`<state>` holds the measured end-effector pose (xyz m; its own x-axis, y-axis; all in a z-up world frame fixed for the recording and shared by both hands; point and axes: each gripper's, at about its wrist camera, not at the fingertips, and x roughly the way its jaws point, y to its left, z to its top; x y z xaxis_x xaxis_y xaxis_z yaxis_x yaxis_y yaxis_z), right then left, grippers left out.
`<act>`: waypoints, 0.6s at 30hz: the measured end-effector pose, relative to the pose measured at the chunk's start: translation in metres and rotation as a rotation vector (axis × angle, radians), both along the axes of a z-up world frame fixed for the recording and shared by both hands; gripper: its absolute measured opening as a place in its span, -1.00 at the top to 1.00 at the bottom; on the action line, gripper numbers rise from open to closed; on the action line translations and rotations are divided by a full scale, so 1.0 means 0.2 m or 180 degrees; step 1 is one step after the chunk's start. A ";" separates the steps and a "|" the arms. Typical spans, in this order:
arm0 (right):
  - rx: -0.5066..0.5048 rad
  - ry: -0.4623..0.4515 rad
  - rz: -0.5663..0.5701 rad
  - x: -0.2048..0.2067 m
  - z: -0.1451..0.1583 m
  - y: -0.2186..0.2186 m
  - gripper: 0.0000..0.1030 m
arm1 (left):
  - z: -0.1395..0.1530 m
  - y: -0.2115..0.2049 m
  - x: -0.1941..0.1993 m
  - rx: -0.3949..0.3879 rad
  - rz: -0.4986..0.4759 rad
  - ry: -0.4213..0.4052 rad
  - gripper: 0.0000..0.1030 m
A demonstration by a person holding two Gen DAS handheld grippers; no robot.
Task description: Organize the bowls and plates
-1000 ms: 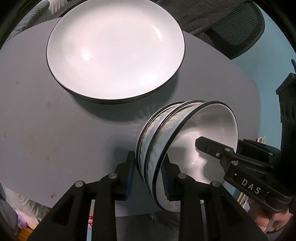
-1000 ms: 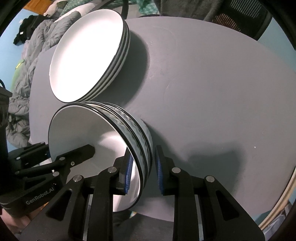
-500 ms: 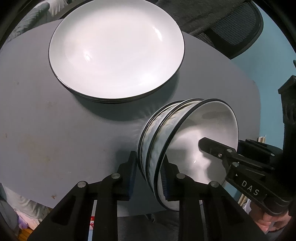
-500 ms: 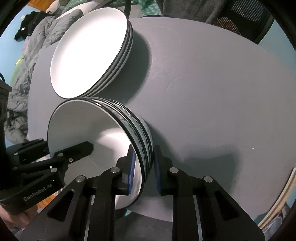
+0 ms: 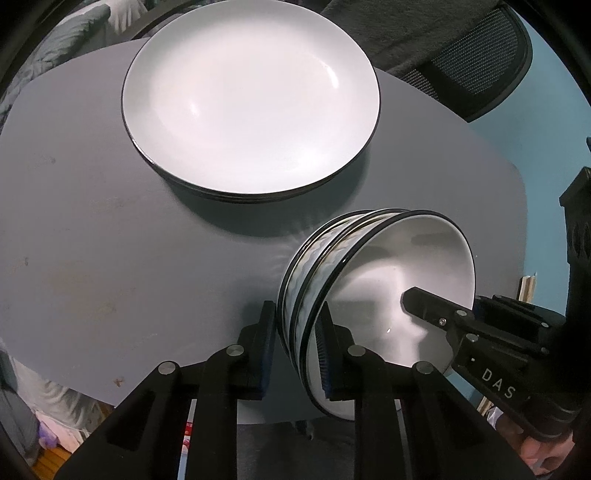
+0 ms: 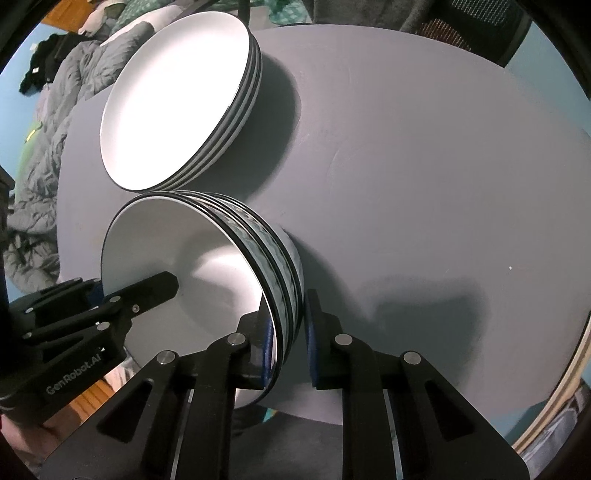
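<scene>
**Left wrist view: two grippers pinching a stack of bowls from opposite sides**

Left wrist view is looking steeply down on a grey table (image 5: 92,240). At upper left of centre, a stack of white plates (image 5: 251,99) with black rims is sitting flat on the table. Lower and to the right, a stack of nested bowls (image 5: 369,280), white inside with black rims and rippled outer walls, is standing near the table's front edge. The left gripper (image 5: 295,343) is straddling the near side of the stack's rims, its fingers narrow and pressing one outside and one inside the top bowl. Farther right, the right gripper (image 5: 413,299) is reaching into the same bowl, one finger showing inside it.

Right wrist view is showing the same scene from the other side. At far left, the left gripper (image 6: 166,284) is entering the top bowl. The stack of bowls (image 6: 177,258) is sitting just in front of the plates (image 6: 170,103). At centre, the right gripper (image 6: 288,332) is clamping the stacked rims between narrow fingers. A chair (image 6: 476,26) is standing beyond the table (image 6: 424,166).
</scene>
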<state>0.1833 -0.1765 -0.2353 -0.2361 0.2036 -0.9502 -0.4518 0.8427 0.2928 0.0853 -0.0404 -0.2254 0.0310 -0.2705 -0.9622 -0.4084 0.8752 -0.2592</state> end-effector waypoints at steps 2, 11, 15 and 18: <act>0.0003 0.0002 -0.0002 0.01 0.01 -0.02 0.71 | 0.00 0.00 0.00 -0.0043 0.0035 0.0012 0.62; 0.0077 -0.0086 0.0045 0.08 0.12 -0.05 0.71 | 0.08 0.05 0.02 -0.0039 0.0074 -0.0052 0.62; 0.0095 -0.0096 0.0065 0.09 0.13 -0.05 0.71 | 0.11 0.08 0.03 -0.0025 0.0093 -0.0060 0.62; 0.0119 -0.0102 0.0057 0.09 0.16 -0.04 0.72 | 0.15 0.11 0.03 -0.0015 0.0106 -0.0092 0.62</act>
<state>0.2018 -0.1853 -0.2033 -0.2095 0.2352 -0.9491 -0.4763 0.8232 0.3091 0.0910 -0.0175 -0.1963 0.0677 -0.2733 -0.9596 -0.4296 0.8600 -0.2752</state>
